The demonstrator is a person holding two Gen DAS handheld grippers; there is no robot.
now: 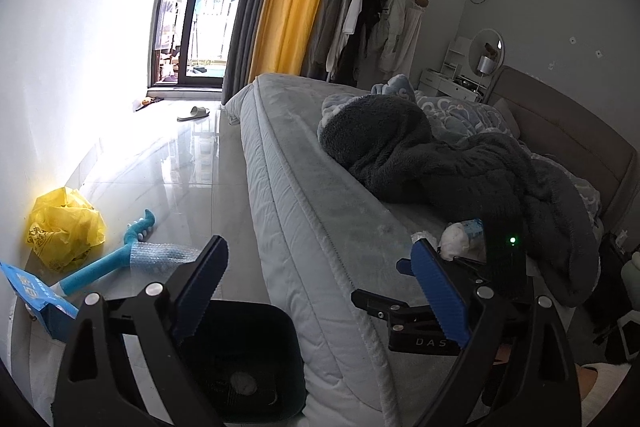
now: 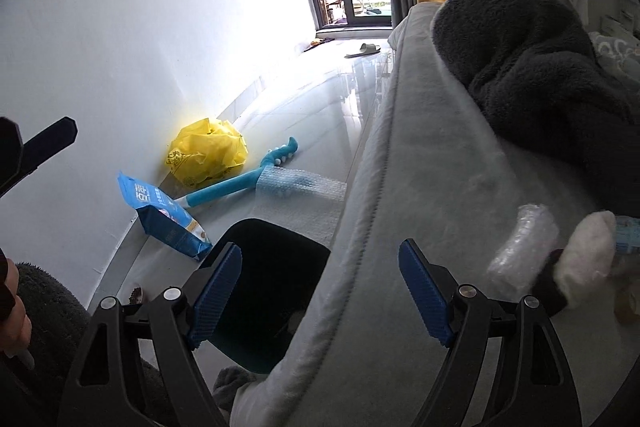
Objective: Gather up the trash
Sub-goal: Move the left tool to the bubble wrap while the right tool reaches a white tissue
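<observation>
A bedroom: the bin [image 2: 272, 291] stands on the floor against the bed [image 2: 420, 227]. Both tools, left [image 1: 320, 291] and right [image 2: 320, 291], gape empty. Beyond the bin lie a yellow bag [image 2: 208, 155] and blue packet [image 2: 168, 223]; take the packet first, pinching its near edge.

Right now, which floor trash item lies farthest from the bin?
The yellow bag, crumpled against the wall; the blue packet and bubble wrap lie nearer the bin.

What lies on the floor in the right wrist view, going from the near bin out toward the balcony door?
Black bin → blue packet → bubble wrap → blue brush → yellow bag → slipper.
</observation>
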